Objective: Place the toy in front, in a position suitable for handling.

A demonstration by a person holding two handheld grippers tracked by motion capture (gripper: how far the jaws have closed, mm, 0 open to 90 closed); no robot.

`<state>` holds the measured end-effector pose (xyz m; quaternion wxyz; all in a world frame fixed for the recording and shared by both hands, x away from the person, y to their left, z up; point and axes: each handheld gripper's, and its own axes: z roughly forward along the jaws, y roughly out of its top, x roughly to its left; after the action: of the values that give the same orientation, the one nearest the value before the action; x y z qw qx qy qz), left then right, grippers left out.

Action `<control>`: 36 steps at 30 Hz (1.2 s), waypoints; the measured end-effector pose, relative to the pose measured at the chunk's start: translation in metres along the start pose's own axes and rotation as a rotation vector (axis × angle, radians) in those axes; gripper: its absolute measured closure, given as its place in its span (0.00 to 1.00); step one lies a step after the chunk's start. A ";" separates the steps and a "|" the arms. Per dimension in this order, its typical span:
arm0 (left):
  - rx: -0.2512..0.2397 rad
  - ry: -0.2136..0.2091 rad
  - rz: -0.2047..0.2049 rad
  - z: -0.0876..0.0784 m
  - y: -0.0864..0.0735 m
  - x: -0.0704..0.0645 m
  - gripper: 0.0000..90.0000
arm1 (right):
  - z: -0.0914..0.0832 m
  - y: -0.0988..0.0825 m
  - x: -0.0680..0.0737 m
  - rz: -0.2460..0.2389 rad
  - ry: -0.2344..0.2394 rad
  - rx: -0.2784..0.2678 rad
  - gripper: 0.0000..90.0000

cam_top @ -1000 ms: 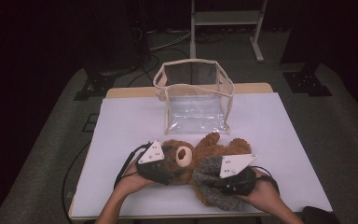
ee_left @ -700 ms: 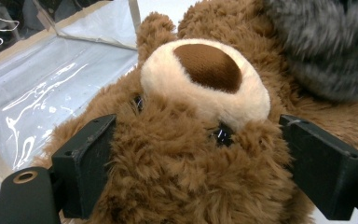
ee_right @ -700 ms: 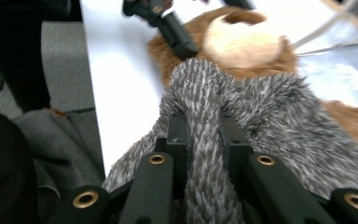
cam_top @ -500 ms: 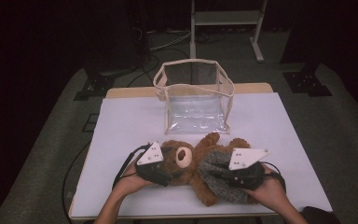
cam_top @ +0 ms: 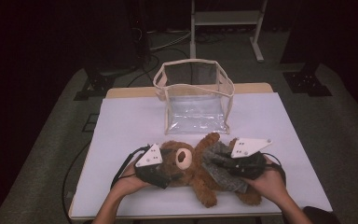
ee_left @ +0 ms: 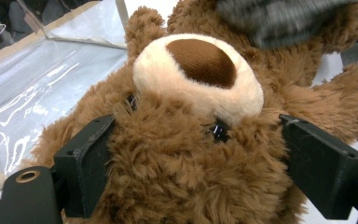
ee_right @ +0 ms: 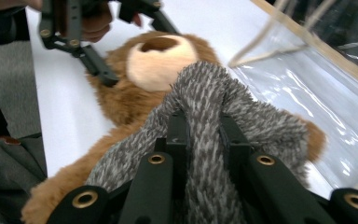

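From the high view, a brown bear (cam_top: 193, 170) lies on its back near the front edge of the white tabletop (cam_top: 279, 126), head toward the person's left, legs toward the right. A grey knit (cam_top: 219, 170) covers its body. Behind the bear, close to its raised paw, stands a clear bag (cam_top: 195, 100) with beige trim, its top open. The left gripper (cam_top: 165, 175) sits at the bear's head, the left hand (cam_top: 128, 182) behind it. The right gripper (cam_top: 228, 165) lies over the knit at the bear's middle, held by the right hand (cam_top: 268, 182). Each gripper carries a grey three-cornered plate.

In the left gripper view, the bear's head (ee_left: 191, 140) sits between the two black jaws, which press into the fur on both sides just below the cream muzzle (ee_left: 198, 77). The jaws stand fairly wide, clamped on the head. The knit (ee_left: 279, 18) shows at the top edge, and the bag (ee_left: 42, 84) lies to the left.

In the right gripper view, the jaws stand close together and pinch a raised fold of the knit (ee_right: 205, 102), lifted off the bear's body. Beyond it lies the bear's muzzle (ee_right: 161, 60), with the left gripper (ee_right: 98, 51) at the head. The bag's clear wall (ee_right: 317, 98) runs along the right.
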<state>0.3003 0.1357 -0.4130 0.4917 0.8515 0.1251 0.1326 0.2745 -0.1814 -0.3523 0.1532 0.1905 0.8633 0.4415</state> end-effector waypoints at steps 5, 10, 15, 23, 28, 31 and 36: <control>0.004 0.002 0.015 0.001 0.001 -0.002 0.18 | 0.009 0.013 -0.019 0.010 0.020 0.023 0.86; 0.004 -0.008 0.033 -0.001 0.000 -0.003 0.18 | 0.051 0.034 -0.042 0.015 0.084 0.085 0.86; 0.009 -0.021 0.043 -0.003 -0.001 -0.004 0.18 | 0.080 0.033 -0.063 0.028 0.090 0.160 0.86; 0.009 -0.015 0.052 -0.002 -0.001 -0.005 0.18 | 0.056 0.001 -0.089 0.134 0.002 0.155 0.86; 0.012 -0.019 0.060 -0.002 -0.001 -0.005 0.18 | 0.051 0.009 -0.085 0.126 0.032 0.117 0.86; 0.013 -0.019 0.060 -0.002 -0.001 -0.005 0.18 | 0.060 0.020 -0.076 0.104 0.072 0.101 0.86; 0.007 -0.017 0.056 -0.003 -0.002 -0.004 0.18 | 0.061 0.009 -0.080 0.111 0.054 0.118 0.86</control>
<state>0.2949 0.1378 -0.4141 0.4856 0.8575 0.0977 0.1388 0.3727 -0.1707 -0.3711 0.0938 0.2347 0.8799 0.4024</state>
